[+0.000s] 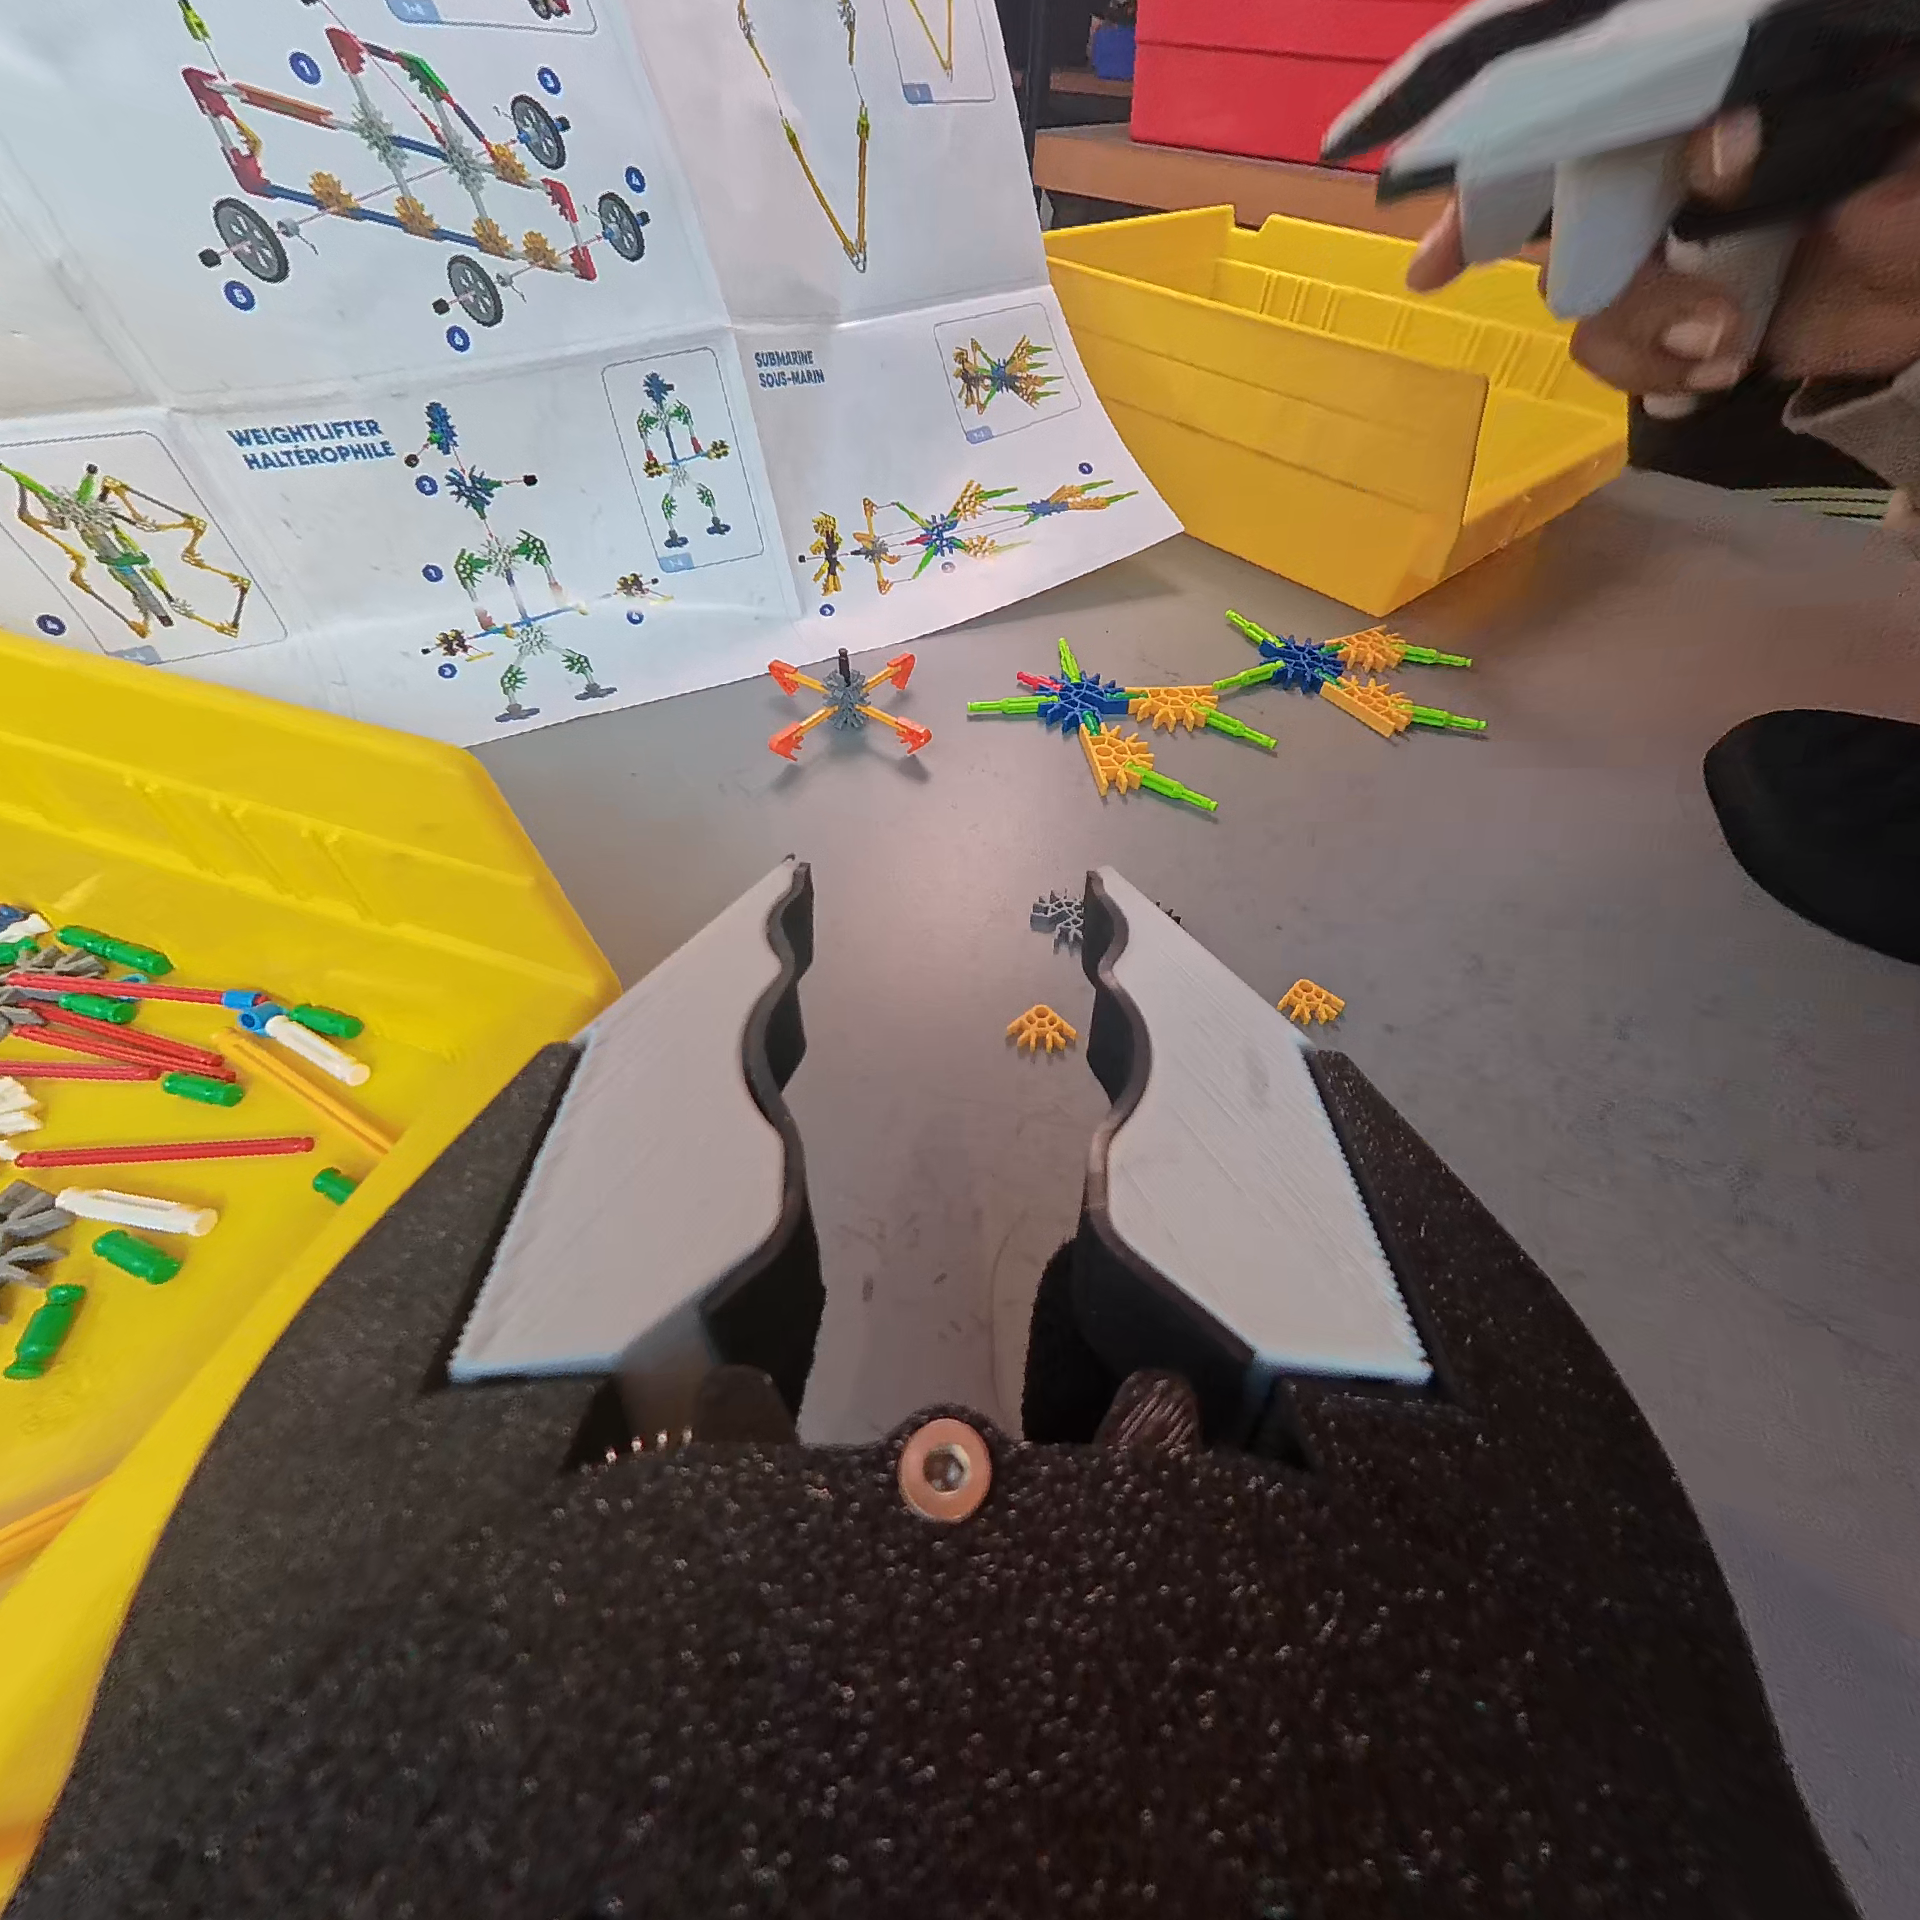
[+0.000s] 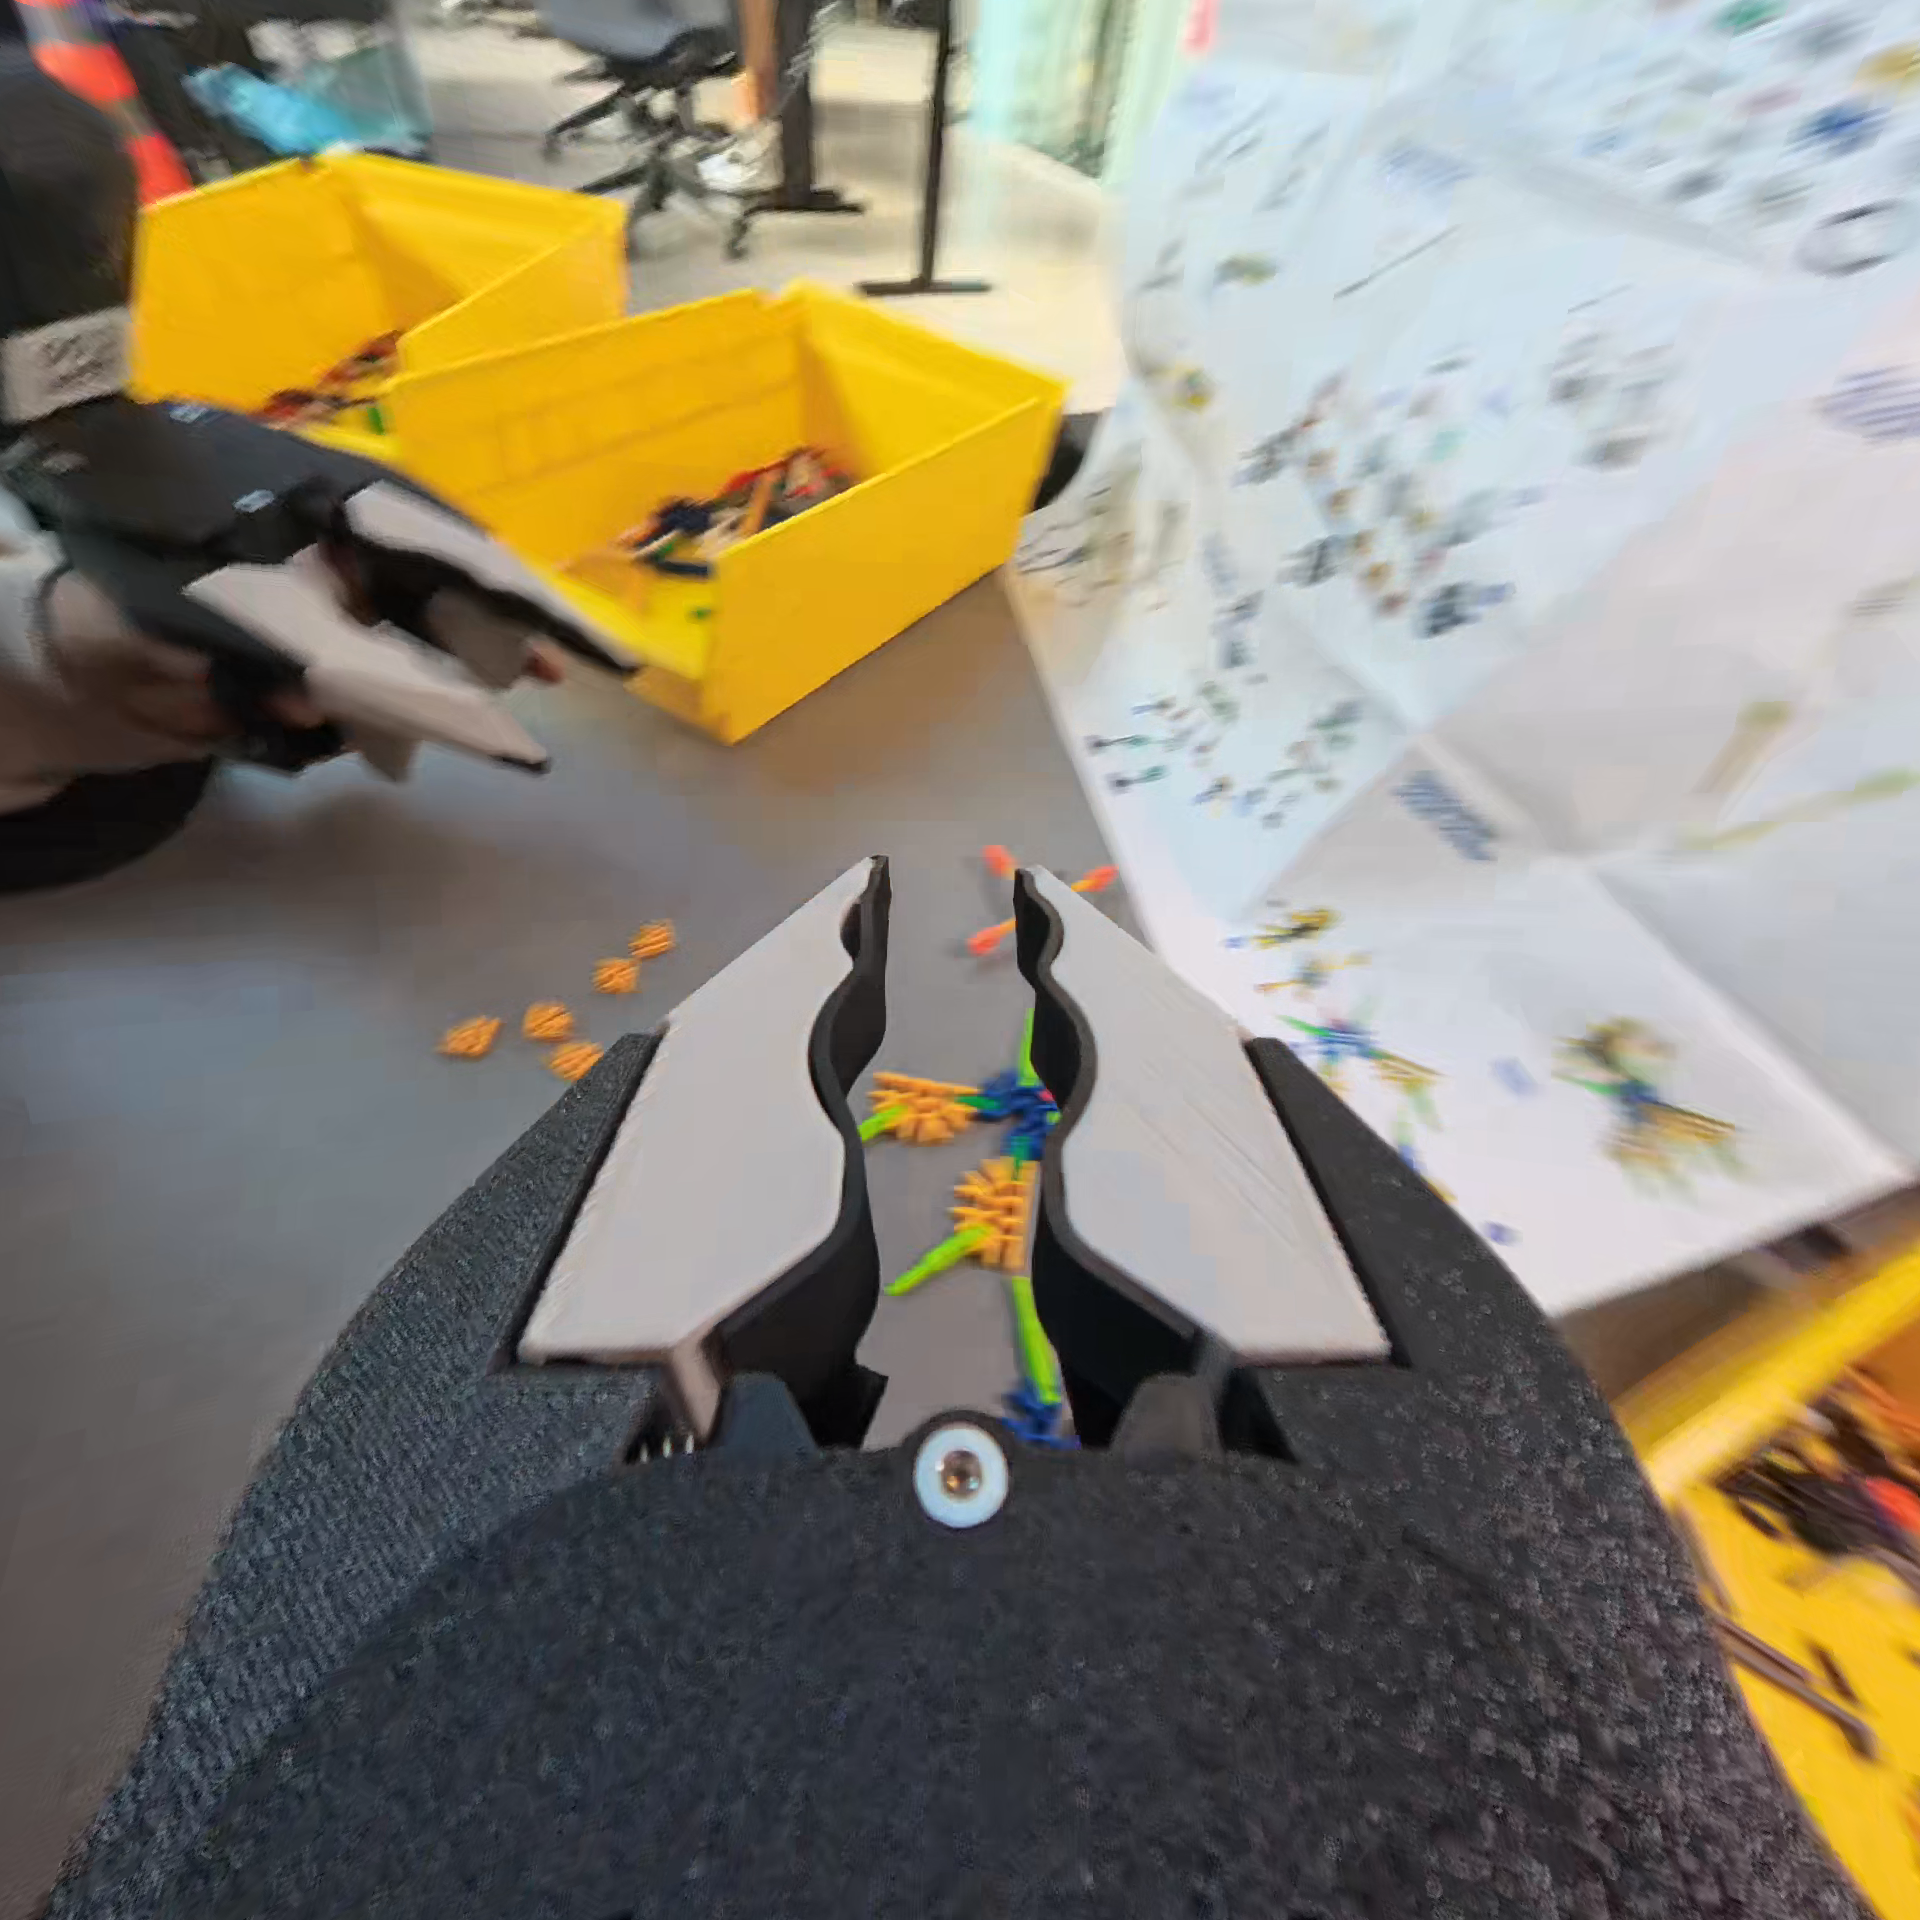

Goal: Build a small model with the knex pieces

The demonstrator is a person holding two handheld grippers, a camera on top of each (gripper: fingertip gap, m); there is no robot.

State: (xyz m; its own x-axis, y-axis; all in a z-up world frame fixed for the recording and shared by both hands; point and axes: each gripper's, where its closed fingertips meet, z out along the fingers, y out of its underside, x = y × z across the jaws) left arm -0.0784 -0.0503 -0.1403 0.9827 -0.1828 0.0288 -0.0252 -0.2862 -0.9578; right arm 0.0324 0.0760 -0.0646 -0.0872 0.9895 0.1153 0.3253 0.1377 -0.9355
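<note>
The left gripper [image 1: 945, 883] hovers with jaws wide apart and empty, a yellow connector [image 1: 1041, 1029] and grey connector [image 1: 1058, 914] just ahead. The right gripper [image 2: 951, 883], jaws parted and empty, hangs above the blue-and-green assembly [image 2: 987, 1143] on the grey surface [image 2: 260, 1039].

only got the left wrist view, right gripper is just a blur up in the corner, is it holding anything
Observer: No. The right gripper has its jaws parted with nothing between them.
Operator: whats under it
Observer: The blue, yellow and green rod assembly lies on the table, seen through the gap between the jaws.
Operator: any bins i cant see
Observer: Yes. A second yellow bin with parts in it stands behind the nearer yellow bin.
</note>
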